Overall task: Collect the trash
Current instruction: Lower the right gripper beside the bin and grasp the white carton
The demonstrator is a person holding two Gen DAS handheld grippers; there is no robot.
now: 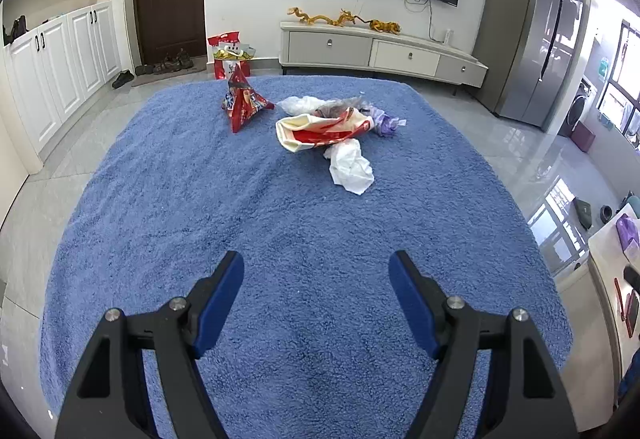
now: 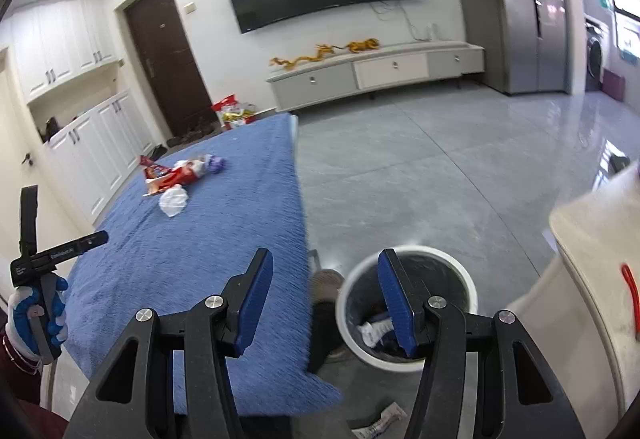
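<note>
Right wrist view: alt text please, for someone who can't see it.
The right claw, open and empty, points at a white trash bin on the grey floor beside a blue-covered table. Wrappers and crumpled paper lie at the table's far end; a gloved hand holds the left claw's handle at left.

Blue fuzzy cloth [image 1: 200, 219], red snack bag [image 1: 242, 103], white crumpled bag [image 1: 352, 167], white-rimmed grey bin [image 2: 408, 303]

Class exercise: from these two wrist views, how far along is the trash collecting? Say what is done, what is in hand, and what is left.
Done: some crumpled trash already lies inside the white bin. In hand: nothing; the left gripper and right gripper are both open and empty. Left: the red snack bag, the red-and-cream wrapper, the white crumpled plastic, purple scraps on the blue cloth, and a wrapper on the floor.
</note>
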